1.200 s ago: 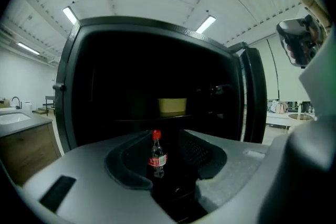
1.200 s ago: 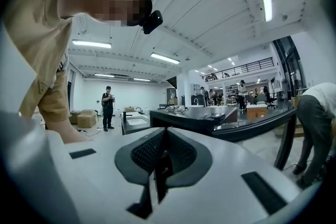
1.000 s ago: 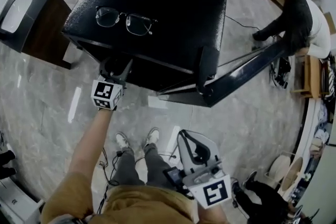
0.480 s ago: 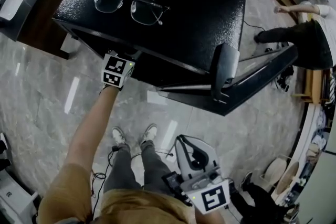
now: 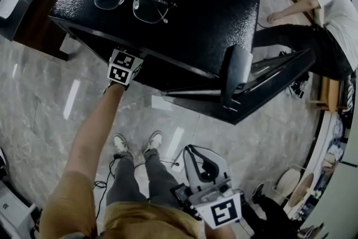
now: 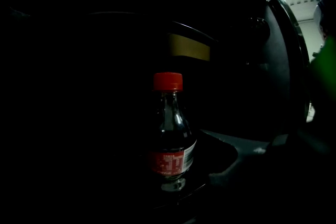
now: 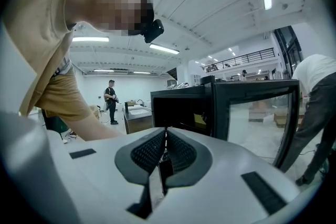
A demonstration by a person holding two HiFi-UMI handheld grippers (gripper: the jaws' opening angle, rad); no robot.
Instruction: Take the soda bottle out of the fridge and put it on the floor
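Fridge: red-labelled soda bottle ahead of left gripper's just-widened jaws; right gripper's together.

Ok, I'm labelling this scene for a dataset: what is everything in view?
fridge: one, black, centre, door open
glasses: one pair, dark-framed, on the fridge top
soda bottle: one, dark with red cap, standing inside the fridge
side cabinet: one, dark, left of the fridge
other person: one, white top, bending at right
floor: grey stone
left tool: at the fridge opening, jaws have just been opening, bottle ahead, not gripped
right tool: grey, low by the legs, shut, empty
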